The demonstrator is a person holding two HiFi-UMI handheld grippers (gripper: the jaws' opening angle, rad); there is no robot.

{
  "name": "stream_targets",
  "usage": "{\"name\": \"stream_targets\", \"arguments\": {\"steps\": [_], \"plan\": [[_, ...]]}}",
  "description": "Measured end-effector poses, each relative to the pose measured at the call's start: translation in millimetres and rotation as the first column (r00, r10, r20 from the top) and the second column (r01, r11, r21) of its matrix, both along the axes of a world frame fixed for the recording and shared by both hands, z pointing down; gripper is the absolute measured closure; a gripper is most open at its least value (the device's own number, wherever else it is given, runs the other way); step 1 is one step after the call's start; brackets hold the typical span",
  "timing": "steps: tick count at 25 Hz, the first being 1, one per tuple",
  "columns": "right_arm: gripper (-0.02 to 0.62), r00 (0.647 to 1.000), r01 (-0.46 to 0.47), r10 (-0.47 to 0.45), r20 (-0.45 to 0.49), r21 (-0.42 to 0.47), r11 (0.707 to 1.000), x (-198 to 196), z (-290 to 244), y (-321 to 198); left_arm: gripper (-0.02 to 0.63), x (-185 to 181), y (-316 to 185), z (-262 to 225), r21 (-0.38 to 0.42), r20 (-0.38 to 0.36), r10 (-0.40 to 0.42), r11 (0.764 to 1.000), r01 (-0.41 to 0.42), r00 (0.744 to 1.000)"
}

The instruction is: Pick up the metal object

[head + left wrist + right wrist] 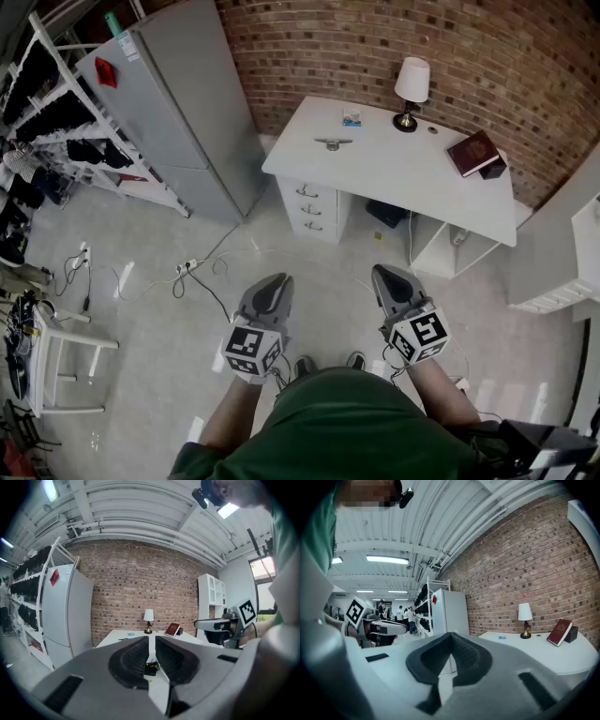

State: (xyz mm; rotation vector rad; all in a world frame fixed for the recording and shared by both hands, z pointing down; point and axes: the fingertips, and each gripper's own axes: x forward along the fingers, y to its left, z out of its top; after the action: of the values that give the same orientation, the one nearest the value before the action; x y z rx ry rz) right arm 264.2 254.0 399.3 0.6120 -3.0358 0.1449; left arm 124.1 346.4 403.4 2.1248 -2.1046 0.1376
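The metal object [333,143] is a small silvery piece lying on the white desk [394,173] against the brick wall, near the desk's left end. In the left gripper view, the metal object [123,639] is a thin dark sliver on the desk top. Both grippers are held over the floor, well short of the desk. My left gripper [272,281] [150,639] points at the desk; its jaws stand a narrow slit apart with nothing between them. My right gripper [389,274] [451,635] has its tips touching and holds nothing.
On the desk stand a lamp [411,89], a red book [473,152] and a small blue item [352,118]. A grey fridge [178,103] and racks of dark goods [56,112] fill the left. Cables [192,272] trail over the floor; a white stand [66,361] is near left.
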Motion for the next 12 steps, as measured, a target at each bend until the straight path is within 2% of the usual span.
{"name": "stream_targets", "arguments": {"steps": [7, 12], "plan": [[0.594, 1.0, 0.01, -0.01, 0.0, -0.001, 1.0, 31.0, 2.1, -20.4, 0.568, 32.0, -20.3, 0.4, -0.007, 0.001, -0.004, 1.0, 0.004, 1.0], [0.593, 0.999, 0.034, -0.034, 0.0, -0.032, 0.999, 41.1, 13.1, -30.6, 0.568, 41.5, -19.6, 10.0, -0.033, -0.018, -0.038, 0.999, 0.038, 0.999]]}}
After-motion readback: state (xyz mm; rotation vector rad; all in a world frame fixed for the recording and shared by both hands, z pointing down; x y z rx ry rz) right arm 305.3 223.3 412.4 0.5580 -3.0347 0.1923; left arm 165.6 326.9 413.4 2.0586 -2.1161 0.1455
